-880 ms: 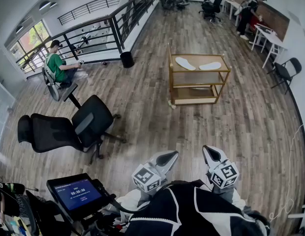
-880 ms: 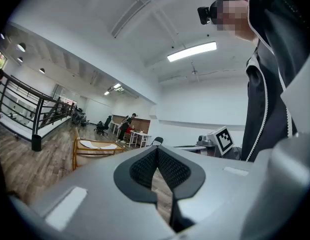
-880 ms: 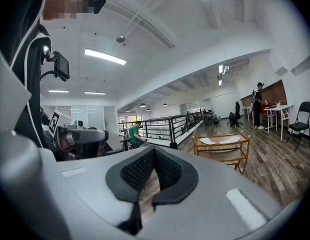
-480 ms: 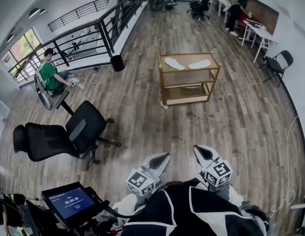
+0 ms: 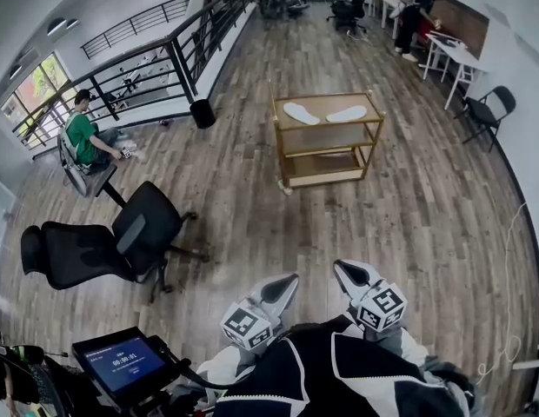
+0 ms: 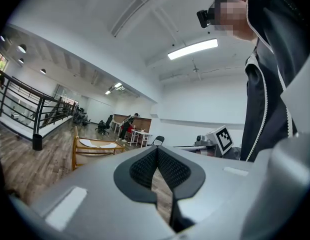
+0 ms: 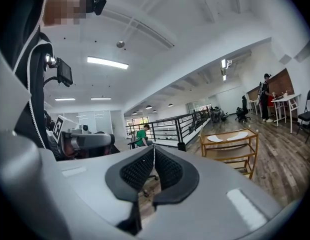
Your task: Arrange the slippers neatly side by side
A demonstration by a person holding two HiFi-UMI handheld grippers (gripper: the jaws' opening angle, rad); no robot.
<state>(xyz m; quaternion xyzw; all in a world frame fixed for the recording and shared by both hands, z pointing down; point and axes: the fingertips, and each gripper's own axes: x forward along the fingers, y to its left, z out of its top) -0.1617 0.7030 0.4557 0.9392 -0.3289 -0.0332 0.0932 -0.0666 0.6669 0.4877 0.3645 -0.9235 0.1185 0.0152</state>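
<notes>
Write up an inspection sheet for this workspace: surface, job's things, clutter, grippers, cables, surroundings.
Surface: wooden cart across the wood floor, far from both grippers.
Job's things: one white slipper and a second slipper on the top shelf, apart, angled towards each other.
Clutter: nothing seen on the cart's lower shelves.
Grippers: left gripper and right gripper both shut, empty.
Cables: thin cable on the floor at right.
Surroundings: black office chairs, railing, seated person in green, tables with people far right.
</notes>
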